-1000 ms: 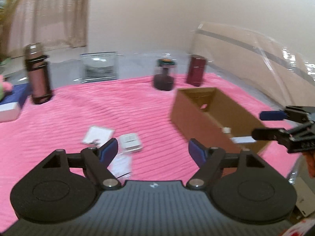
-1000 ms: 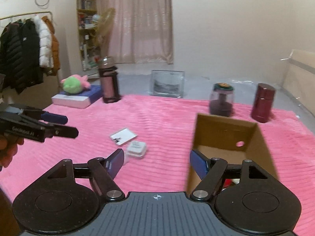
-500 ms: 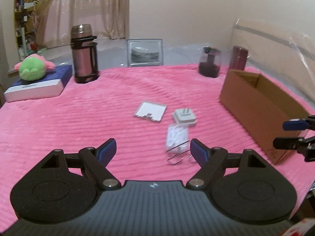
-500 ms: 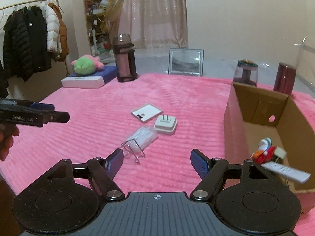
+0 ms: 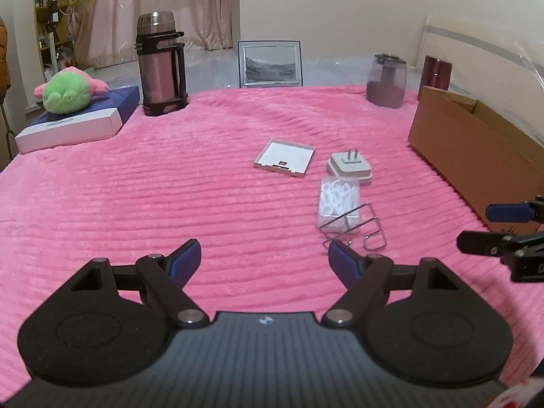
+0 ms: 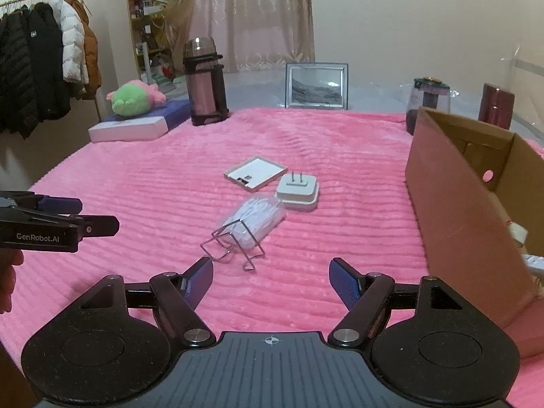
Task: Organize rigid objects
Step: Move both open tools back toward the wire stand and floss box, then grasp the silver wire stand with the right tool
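Cardboard box (image 6: 455,204) stands open at the right edge of the pink blanket (image 5: 136,204), apparently the place where the loose things are being gathered; a few items already lie inside it, too hidden to name. A tall flask (image 5: 161,68), picture frame (image 5: 270,64), dark jar (image 5: 386,81) and red canister (image 5: 437,71) line the far edge, likely just out of the way. Four small things remain in a cluster mid-blanket, well left of the box: a flat white tray (image 5: 284,158), a white plug adapter (image 5: 350,166) with prongs up just beside it, a clear bag of white pieces (image 5: 338,204), and a bent wire stand (image 5: 355,227) lying across the bag's near end.

Left gripper (image 5: 263,260) hangs above the blanket with jaws wide and nothing between them; the wire stand is just ahead of its right finger. Right gripper (image 6: 270,280) is likewise wide and empty, with the wire stand just ahead of its left finger, the box beside it at right.
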Demonstrator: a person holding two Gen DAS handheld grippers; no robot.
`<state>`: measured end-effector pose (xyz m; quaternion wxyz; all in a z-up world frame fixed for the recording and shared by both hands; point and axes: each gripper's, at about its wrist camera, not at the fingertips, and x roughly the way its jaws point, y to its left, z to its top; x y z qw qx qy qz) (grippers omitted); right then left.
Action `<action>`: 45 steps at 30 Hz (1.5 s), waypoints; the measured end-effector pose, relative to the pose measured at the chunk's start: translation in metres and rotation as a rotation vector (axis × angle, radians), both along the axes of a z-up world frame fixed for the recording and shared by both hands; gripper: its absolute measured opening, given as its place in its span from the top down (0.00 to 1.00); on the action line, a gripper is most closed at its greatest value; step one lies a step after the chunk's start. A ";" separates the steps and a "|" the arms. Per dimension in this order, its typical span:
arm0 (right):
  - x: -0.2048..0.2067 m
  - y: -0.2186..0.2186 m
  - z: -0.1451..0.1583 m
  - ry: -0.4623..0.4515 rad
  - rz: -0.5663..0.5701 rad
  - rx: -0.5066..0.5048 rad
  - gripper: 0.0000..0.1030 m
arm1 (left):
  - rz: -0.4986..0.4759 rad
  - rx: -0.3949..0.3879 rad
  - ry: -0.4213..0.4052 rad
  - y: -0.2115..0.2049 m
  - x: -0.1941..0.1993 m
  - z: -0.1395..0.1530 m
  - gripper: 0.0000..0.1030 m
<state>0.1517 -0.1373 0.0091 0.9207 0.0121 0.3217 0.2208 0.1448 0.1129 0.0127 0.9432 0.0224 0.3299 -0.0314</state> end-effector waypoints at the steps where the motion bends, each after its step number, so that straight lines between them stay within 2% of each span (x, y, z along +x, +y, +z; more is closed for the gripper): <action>1: 0.002 0.005 -0.003 0.000 0.006 -0.006 0.30 | -0.003 -0.003 0.003 0.002 0.002 -0.002 0.24; 7: 0.015 0.033 -0.019 -0.019 0.043 -0.059 0.30 | -0.028 -0.017 0.027 0.011 0.013 -0.016 0.24; 11: 0.027 0.049 -0.029 -0.055 0.112 -0.105 0.30 | -0.053 -0.009 0.038 0.014 0.022 -0.023 0.24; 23: 0.072 0.074 -0.055 -0.108 0.323 -0.195 0.31 | -0.077 -0.053 0.060 0.025 0.046 -0.044 0.24; 30: 0.085 0.081 -0.064 -0.135 0.429 -0.252 0.50 | -0.078 -0.073 0.080 0.024 0.051 -0.053 0.24; 31: 0.086 0.082 -0.064 -0.140 0.444 -0.260 0.55 | -0.079 -0.074 0.082 0.024 0.051 -0.054 0.24; 35: 0.080 0.084 -0.064 -0.173 0.499 -0.309 0.64 | -0.074 -0.076 0.091 0.024 0.050 -0.056 0.24; 37: 0.076 0.084 -0.063 -0.189 0.512 -0.334 0.78 | -0.071 -0.078 0.093 0.024 0.048 -0.056 0.24; 42: 0.066 0.084 -0.061 -0.205 0.531 -0.357 0.79 | -0.070 -0.082 0.098 0.022 0.043 -0.055 0.24; 45: 0.058 0.079 -0.055 -0.191 0.499 -0.351 0.80 | -0.072 -0.080 0.096 0.021 0.041 -0.053 0.24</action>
